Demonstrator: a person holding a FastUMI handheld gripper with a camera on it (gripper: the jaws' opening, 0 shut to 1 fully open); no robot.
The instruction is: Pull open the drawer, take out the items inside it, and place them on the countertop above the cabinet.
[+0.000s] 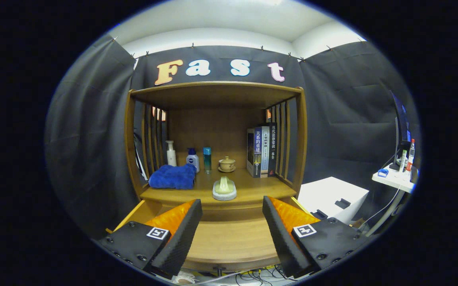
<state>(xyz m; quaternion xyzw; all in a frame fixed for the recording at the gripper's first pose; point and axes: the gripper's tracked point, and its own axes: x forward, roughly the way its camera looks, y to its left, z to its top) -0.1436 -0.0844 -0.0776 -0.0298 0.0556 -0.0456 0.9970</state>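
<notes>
One drawer (229, 238) stands pulled out beneath the countertop (253, 193), its floor apparently bare between the fingers. Gripper (232, 222) hangs open, holding nothing. A pale item on a dish (224, 188) already rests on the countertop. Judgement: emptying looks near done; next, check the drawer's hidden back.

The gripper (232, 226) points level and forward, its 2 fingers (181, 232) spread wide apart, holding nothing.

The single fisheye view rides on the gripper (232, 222), whose fingers stand apart holding nothing, low in the frame. It faces the wooden cabinet (217, 95) head-on from near, slightly above the pulled-out drawer (229, 242), countertop (253, 190) mid-frame.
</notes>
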